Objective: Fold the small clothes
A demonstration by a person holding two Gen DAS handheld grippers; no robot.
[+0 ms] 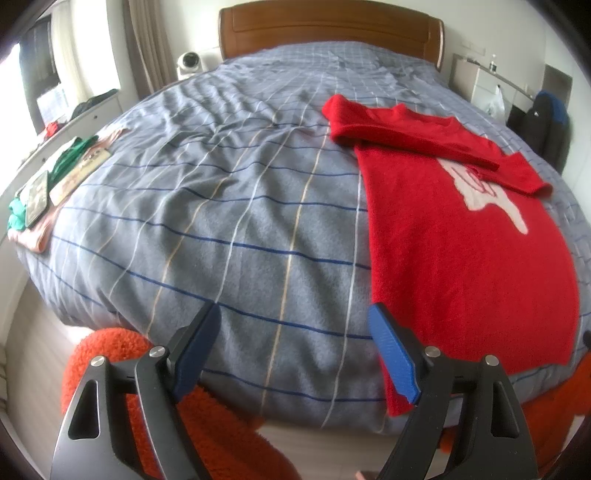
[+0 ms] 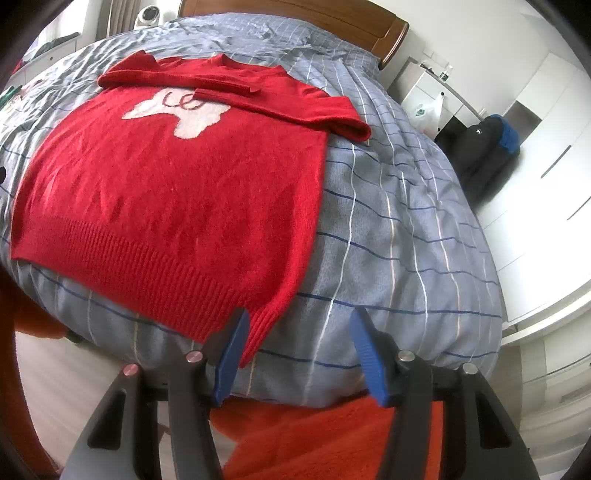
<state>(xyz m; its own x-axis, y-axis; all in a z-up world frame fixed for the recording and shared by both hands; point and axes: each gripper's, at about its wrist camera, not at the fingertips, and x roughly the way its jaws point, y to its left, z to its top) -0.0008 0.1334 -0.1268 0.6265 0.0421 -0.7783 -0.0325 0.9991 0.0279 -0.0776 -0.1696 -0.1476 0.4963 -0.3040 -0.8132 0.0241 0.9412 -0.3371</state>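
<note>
Sweater (image 2: 177, 184) lies flat on the bed (image 1: 221, 221), sleeves folded across its chest. Left gripper (image 1: 295, 350) and right gripper (image 2: 299, 354) hover near its hem, jaws wide apart, holding nothing.

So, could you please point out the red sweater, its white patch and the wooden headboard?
red sweater (image 2: 177, 192), right wrist view, middle of the body.
white patch (image 2: 192, 114), right wrist view, its lower lobe on the chest.
wooden headboard (image 1: 328, 29), left wrist view, centre of the panel.
</note>
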